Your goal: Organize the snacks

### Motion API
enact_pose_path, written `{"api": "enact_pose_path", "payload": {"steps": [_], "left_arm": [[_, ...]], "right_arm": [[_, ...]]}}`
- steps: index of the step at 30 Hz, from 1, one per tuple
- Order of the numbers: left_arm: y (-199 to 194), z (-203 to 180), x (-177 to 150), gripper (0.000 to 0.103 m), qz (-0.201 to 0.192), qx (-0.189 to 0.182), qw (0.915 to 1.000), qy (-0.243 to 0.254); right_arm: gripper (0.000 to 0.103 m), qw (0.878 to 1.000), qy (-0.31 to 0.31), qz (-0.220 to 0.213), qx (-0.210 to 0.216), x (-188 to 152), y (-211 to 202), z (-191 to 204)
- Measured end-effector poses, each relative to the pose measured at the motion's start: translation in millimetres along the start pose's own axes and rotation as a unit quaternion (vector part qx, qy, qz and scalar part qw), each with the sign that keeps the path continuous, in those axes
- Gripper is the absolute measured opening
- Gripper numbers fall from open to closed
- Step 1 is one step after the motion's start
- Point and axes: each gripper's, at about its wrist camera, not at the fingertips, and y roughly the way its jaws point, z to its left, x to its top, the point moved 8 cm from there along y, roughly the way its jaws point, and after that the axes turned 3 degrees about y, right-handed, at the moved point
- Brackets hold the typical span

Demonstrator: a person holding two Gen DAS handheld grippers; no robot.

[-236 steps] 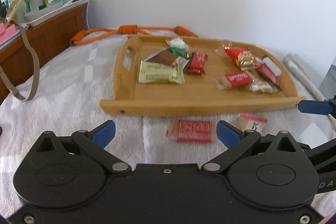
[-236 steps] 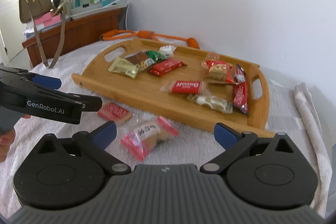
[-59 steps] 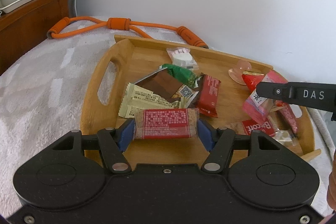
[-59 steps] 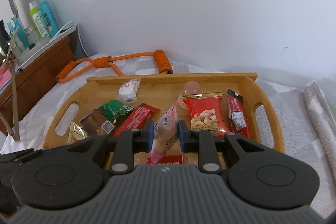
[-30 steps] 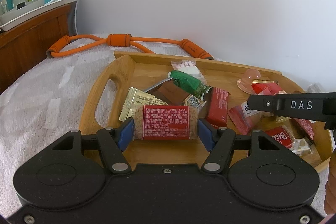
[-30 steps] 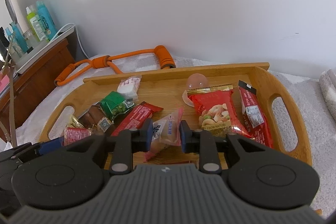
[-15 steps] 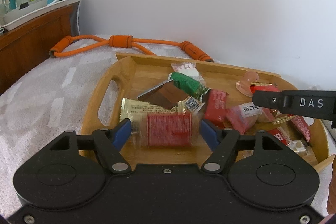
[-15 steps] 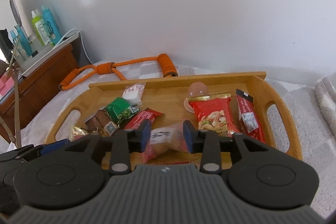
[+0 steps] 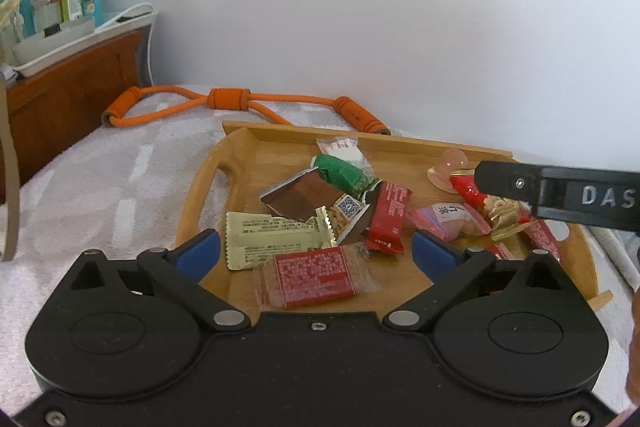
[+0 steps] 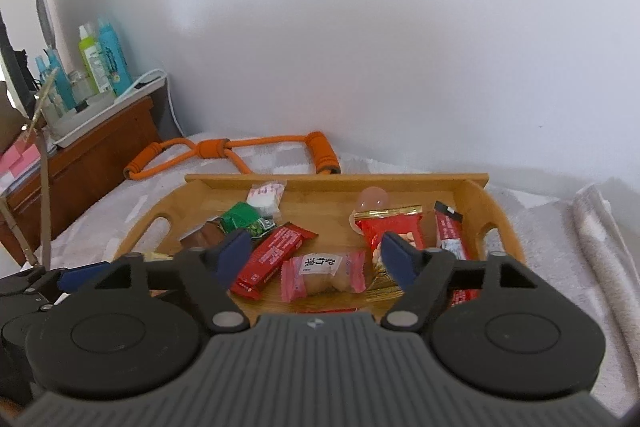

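Note:
A wooden tray [image 9: 408, 283] with handle cut-outs sits on a grey blanket and holds several snack packs. My left gripper [image 9: 316, 253] is open above the tray's near left part. A red cracker pack [image 9: 314, 277] lies loose on the tray between its fingers. My right gripper [image 10: 316, 253] is open over the tray's middle. A pink wrapped sweet [image 10: 322, 275] lies on the tray between its fingers, and shows in the left wrist view [image 9: 450, 219] too. The right gripper's black arm [image 9: 560, 195] crosses the tray's right side.
An orange resistance band [image 9: 224, 105] lies behind the tray against the white wall. A wooden cabinet [image 9: 68, 95] with bottles and a white tray stands at the left. A rolled grey towel [image 10: 600, 259] lies right of the tray. A bag strap [image 9: 10, 163] hangs at far left.
Both grippers have opened. The left let go of the red cracker pack and the right let go of the pink sweet; both packs now lie on the tray.

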Motion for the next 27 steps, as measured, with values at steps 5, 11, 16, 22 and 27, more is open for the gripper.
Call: {"api": "enact_pose_path", "payload": {"steps": [5,11,16,22,27], "left_arm": [[-18,-4,-5,0.103,0.014,0.005,0.9999,0.007],[-46,-5,-13,0.103,0.015,0.006,0.9999,0.005],[-70,-2,-21,0.103,0.018,0.006,0.9998,-0.005],[-100,0,-33,0.103,0.012,0.010,0.9999,-0.004],[-117,-1,-46,0.103,0.011,0.015,0.9998,-0.003]], "right_arm": [[0.093,1.000,-0.016,-0.015,-0.005,1,-24,3],[0.103,0.999,-0.040,-0.033,-0.012,-1,-55,8],[0.103,0.998,-0.050,-0.045,-0.014,-9,-80,13],[0.103,0.996,-0.064,-0.056,-0.025,-23,-103,19],[0.103,0.996,-0.063,-0.055,-0.027,-33,-115,20]]}}
